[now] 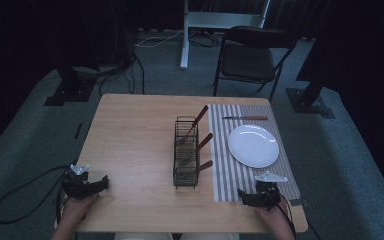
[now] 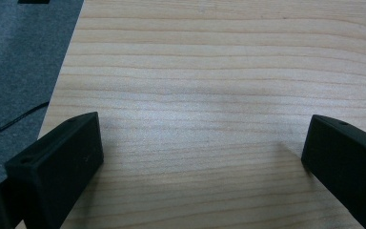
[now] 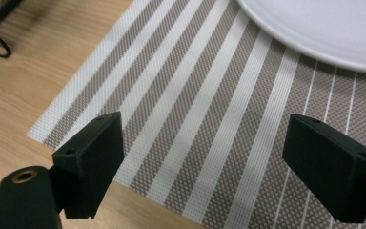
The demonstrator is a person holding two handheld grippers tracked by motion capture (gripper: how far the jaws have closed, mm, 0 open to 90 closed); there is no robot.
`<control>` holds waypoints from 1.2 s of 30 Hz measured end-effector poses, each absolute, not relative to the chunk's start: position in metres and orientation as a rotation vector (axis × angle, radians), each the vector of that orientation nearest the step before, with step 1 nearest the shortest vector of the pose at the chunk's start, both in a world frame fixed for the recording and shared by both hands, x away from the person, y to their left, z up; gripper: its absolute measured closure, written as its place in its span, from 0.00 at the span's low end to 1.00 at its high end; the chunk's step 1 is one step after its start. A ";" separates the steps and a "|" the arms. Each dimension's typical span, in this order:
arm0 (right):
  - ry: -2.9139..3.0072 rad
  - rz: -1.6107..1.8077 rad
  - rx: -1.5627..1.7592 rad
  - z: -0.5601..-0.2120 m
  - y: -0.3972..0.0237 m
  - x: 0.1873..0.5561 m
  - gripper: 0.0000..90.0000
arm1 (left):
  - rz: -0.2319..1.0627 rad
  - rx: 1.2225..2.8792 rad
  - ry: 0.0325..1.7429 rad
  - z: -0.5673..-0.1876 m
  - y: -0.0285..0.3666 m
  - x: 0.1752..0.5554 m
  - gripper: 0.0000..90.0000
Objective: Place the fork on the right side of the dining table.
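2 grippers, left gripper (image 1: 100, 184) and right gripper (image 1: 243, 196), gape empty.

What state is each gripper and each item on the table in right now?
Left gripper: open, holding nothing, over bare wood.
Right gripper: open, holding nothing, over the placemat.
Wire caddy: upright, three wooden-handled utensils leaning out of it.
Plate: empty, on the placemat.
Knife: lying flat beyond the plate.
Folding chair: unfolded, unoccupied.

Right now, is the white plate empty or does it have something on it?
Empty. The plate lies bare on the striped mat; the knife rests beyond it, and other utensils stand in the wire rack.
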State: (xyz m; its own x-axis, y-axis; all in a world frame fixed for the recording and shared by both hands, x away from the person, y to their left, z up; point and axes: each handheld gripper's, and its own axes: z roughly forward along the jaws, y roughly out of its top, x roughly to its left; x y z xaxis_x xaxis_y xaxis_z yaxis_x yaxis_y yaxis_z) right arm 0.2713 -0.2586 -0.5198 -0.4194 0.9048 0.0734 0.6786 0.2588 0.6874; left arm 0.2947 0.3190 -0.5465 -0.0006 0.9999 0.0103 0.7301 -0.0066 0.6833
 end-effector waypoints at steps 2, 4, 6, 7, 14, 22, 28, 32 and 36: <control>2.187 0.970 1.447 -0.515 -0.259 0.273 0.16 | 0.714 1.788 1.782 -0.546 0.319 0.295 0.01; 2.177 0.993 1.444 -0.511 -0.259 0.275 0.16 | 0.714 1.788 1.782 -0.546 0.319 0.295 0.01; 2.170 1.002 1.434 -0.507 -0.258 0.277 0.16 | 0.714 1.787 1.782 -0.546 0.319 0.295 0.01; 2.172 1.009 1.435 -0.505 -0.258 0.279 0.16 | 0.715 1.787 1.782 -0.546 0.319 0.295 0.01; 2.161 1.038 1.411 -0.494 -0.255 0.291 0.17 | 0.714 1.787 1.782 -0.546 0.319 0.295 0.01; 2.157 1.053 1.410 -0.484 -0.254 0.308 0.18 | 0.714 1.791 1.781 -0.546 0.319 0.295 0.01; 2.158 1.050 1.405 -0.479 -0.252 0.320 0.18 | 0.714 1.792 1.781 -0.546 0.319 0.295 0.01; 2.157 1.062 1.392 -0.473 -0.249 0.327 0.18 | 0.715 1.790 1.780 -0.547 0.319 0.295 0.01; 2.154 1.071 1.378 -0.466 -0.246 0.334 0.18 | 0.715 1.790 1.780 -0.547 0.319 0.295 0.01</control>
